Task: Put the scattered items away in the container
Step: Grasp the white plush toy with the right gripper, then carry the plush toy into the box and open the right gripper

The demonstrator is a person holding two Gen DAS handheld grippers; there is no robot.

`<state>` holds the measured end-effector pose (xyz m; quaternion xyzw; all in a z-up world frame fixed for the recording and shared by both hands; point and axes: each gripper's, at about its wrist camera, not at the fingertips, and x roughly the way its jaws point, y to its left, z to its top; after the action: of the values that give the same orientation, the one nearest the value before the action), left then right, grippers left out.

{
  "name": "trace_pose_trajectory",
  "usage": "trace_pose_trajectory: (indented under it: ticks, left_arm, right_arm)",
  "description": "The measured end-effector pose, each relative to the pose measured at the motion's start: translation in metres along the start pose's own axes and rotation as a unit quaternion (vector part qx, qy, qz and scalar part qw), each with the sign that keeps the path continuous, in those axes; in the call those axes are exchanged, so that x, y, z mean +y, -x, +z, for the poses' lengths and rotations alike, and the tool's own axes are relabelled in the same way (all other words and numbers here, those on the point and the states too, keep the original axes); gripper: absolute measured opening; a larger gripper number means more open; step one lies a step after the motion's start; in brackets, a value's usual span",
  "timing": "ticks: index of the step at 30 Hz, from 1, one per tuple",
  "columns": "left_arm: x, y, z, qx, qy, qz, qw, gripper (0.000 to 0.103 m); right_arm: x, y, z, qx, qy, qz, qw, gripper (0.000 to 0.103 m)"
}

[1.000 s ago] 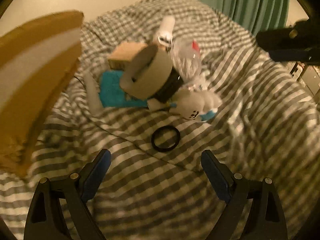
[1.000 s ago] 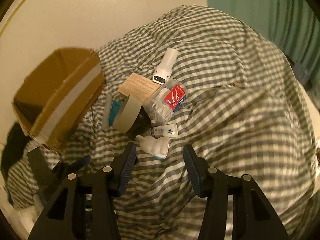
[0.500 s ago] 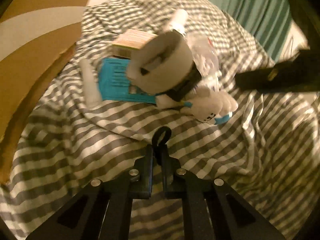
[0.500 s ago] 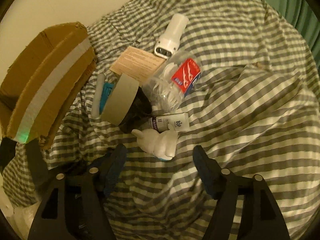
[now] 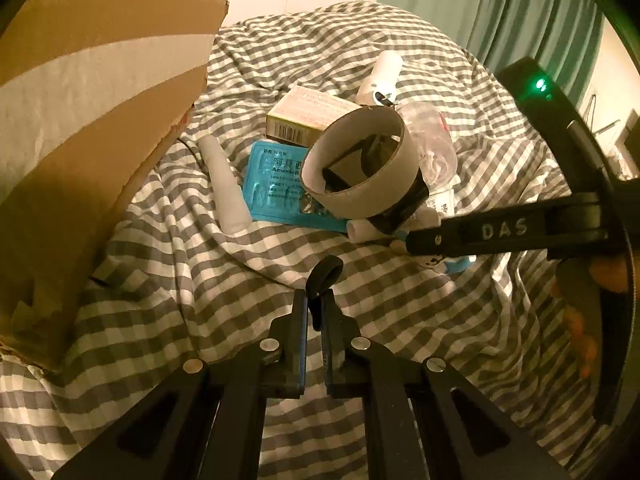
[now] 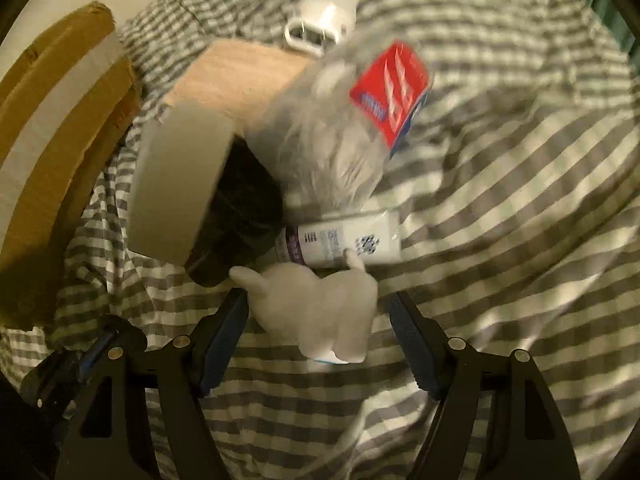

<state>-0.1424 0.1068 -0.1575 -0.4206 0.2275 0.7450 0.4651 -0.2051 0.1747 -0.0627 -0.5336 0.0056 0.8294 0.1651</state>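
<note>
I see a cardboard box [image 5: 80, 128] with a pale tape stripe on the left of the bed. My left gripper [image 5: 314, 312] pinches a black rubber ring [image 5: 326, 276], squeezed upright. In the pile lie a grey tape roll [image 5: 360, 168] tilted on a black one, a blue blister pack [image 5: 272, 184], a small medicine carton [image 5: 308, 118] and a white tube [image 5: 228, 192]. A white plush toy [image 6: 320, 312] lies between my right jaws, just below a small white bottle [image 6: 344, 242] and a clear bag with red label [image 6: 352, 120].

1. Left wrist: low over the checked bedspread [image 5: 400, 308], facing forward toward the pile, cardboard box [image 5: 80, 140] close at left.
2. Right wrist: much nearer, looking down on the white plush toy [image 6: 320, 312].
3. Shared: tape roll [image 5: 360, 168] [image 6: 176, 184], box, bedspread.
</note>
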Motion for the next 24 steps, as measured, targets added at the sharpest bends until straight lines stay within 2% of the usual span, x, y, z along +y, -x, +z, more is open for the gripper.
trace_pose_trajectory:
  ticks: [1, 6, 10, 15, 20, 24]
  left_arm:
    - [-0.001, 0.002, -0.001, -0.002, -0.002, 0.001, 1.0, 0.006]
    - [-0.008, 0.017, -0.006, -0.01, -0.011, -0.001, 0.9999, 0.006]
    - [-0.008, 0.036, -0.009, -0.019, -0.013, -0.004, 0.9997, 0.006]
    - [-0.004, 0.066, -0.011, -0.037, -0.01, -0.009, 0.9992, 0.006]
    - [-0.001, 0.106, -0.007, -0.065, -0.015, -0.013, 0.9977, 0.006]
    - [0.0, 0.142, 0.011, -0.095, -0.02, -0.014, 0.9952, 0.006]
  right_arm:
    - [0.0, -0.002, -0.001, 0.003, -0.001, 0.003, 1.0, 0.061]
    - [0.005, 0.007, -0.01, -0.002, 0.013, -0.017, 1.0, 0.061]
    - [0.006, 0.025, -0.024, -0.009, 0.002, -0.015, 1.0, 0.061]
    - [0.019, 0.058, -0.043, -0.034, 0.031, -0.049, 0.998, 0.061]
    - [0.03, 0.097, -0.061, -0.068, 0.028, -0.033, 0.997, 0.061]
    - [0.045, 0.142, -0.068, -0.108, 0.033, -0.008, 0.994, 0.061]
